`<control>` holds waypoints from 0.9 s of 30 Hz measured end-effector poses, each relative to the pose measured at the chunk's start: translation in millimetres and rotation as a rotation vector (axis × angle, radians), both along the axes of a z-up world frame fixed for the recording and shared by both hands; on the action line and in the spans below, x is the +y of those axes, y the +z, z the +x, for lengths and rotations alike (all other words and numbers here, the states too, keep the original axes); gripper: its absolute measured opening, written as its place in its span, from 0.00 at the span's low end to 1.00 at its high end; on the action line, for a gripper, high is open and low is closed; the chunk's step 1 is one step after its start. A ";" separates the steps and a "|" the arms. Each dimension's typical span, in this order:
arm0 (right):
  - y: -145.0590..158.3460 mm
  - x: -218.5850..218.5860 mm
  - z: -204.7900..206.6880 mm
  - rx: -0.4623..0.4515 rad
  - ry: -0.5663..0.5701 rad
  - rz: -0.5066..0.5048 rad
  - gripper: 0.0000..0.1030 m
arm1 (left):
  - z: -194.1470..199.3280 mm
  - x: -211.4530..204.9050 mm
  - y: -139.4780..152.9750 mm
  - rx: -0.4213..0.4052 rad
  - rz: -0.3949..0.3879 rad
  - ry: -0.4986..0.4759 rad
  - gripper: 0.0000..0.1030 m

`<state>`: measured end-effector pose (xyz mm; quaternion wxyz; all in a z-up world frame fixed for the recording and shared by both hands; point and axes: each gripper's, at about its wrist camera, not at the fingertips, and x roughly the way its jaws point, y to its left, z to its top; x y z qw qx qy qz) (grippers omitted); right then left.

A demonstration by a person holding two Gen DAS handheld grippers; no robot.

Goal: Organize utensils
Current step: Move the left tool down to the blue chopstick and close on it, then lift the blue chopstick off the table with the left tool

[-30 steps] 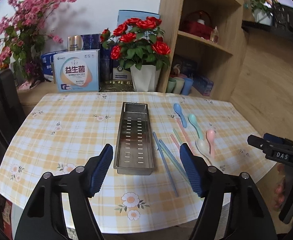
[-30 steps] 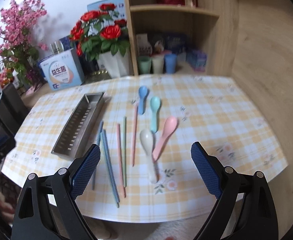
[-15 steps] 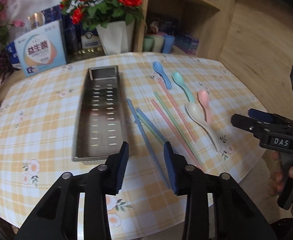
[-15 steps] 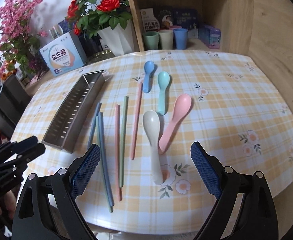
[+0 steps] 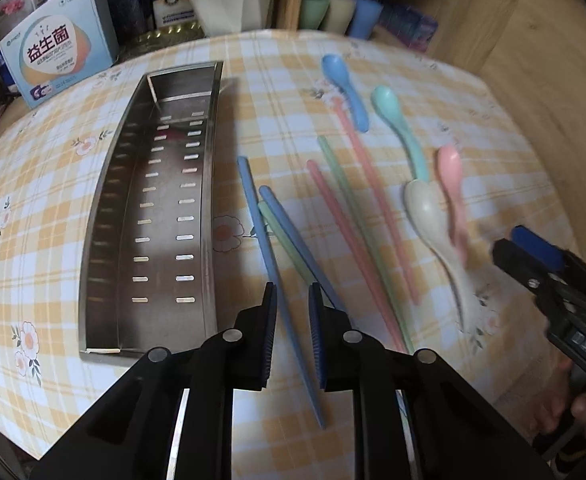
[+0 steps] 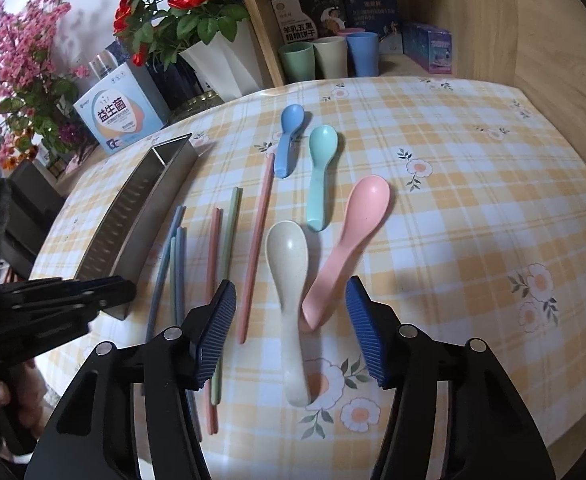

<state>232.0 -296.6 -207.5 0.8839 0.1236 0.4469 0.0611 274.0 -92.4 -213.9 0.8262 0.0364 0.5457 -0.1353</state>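
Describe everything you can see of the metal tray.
The tray is a long, narrow trough of brushed, steel-like metal with low upright walls. Two rows of short slots run along its floor, and a cross divider closes off a small section at the far end. It holds nothing and lies flat on the checked tablecloth, left of the blue chopsticks, lengthwise away from the cameras. Neither gripper touches it.

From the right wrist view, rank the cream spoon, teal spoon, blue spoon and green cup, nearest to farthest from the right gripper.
1. cream spoon: handle between the right gripper's open fingers.
2. teal spoon: mid-table, beyond it.
3. blue spoon: farther back, slightly left.
4. green cup: on the shelf behind the table.
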 end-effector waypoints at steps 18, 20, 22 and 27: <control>-10.2 -19.0 10.2 0.005 -0.011 0.110 0.54 | 12.2 -9.5 -32.6 0.071 0.115 0.013 0.07; -10.6 -21.8 8.2 0.007 -0.019 0.115 0.54 | 5.4 -6.8 -33.1 0.103 0.102 0.020 0.07; -11.3 -24.0 6.2 0.012 -0.025 0.111 0.54 | -2.4 -5.7 -33.4 0.132 0.100 0.020 0.07; -13.3 -26.8 0.4 0.026 -0.033 0.099 0.54 | -14.8 -7.7 -33.7 0.183 0.082 0.011 0.08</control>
